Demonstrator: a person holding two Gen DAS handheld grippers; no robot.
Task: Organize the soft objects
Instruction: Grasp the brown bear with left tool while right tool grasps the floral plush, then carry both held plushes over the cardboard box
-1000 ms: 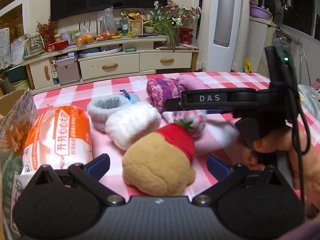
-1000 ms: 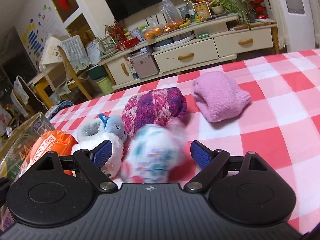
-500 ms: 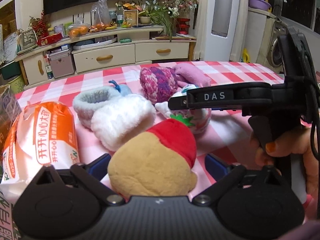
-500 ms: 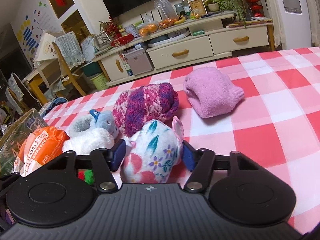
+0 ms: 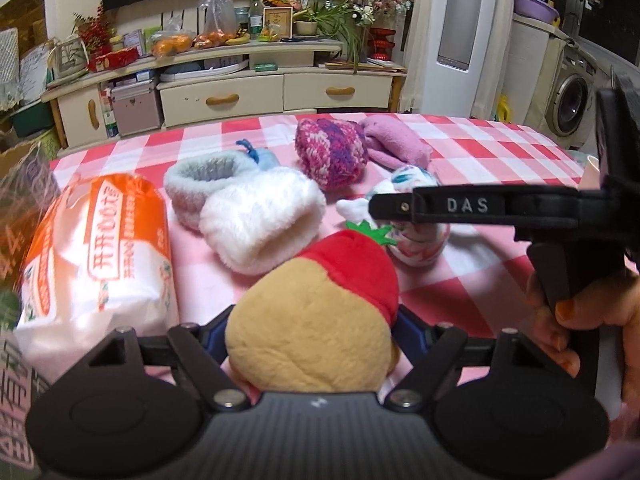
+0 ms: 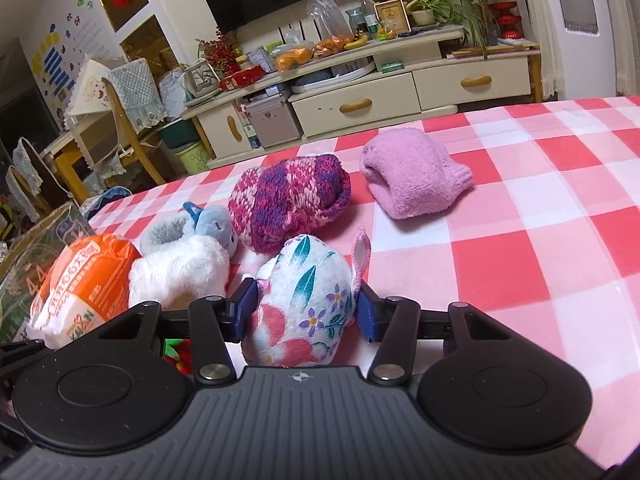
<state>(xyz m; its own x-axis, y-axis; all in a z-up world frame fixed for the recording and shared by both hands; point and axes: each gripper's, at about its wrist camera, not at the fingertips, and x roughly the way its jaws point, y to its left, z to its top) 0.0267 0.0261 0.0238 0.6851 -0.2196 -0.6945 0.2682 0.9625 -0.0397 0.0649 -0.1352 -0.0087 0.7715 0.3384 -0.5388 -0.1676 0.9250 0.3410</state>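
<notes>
On the red-checked tablecloth (image 6: pixel 520 264), the left gripper (image 5: pixel 312 326) is clenched on a tan plush toy with a red cap (image 5: pixel 316 320), near the table's front edge beside the orange-and-white packet (image 5: pixel 96 252). The right gripper (image 6: pixel 306 310) squeezes the floral cloth pouch (image 6: pixel 304 304) between its 2 blue pads (image 6: pixel 366 316). Just behind lie the white fluffy slippers (image 5: pixel 256 220), the knitted pink-purple bundle (image 6: pixel 290 200) and the folded pink sock (image 6: pixel 414 178).

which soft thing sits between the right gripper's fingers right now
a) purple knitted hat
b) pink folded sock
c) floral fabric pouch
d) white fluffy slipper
c: in the right wrist view the right gripper has its blue pads pressed against both sides of the floral fabric pouch, while the other items lie farther off on the table.
</notes>
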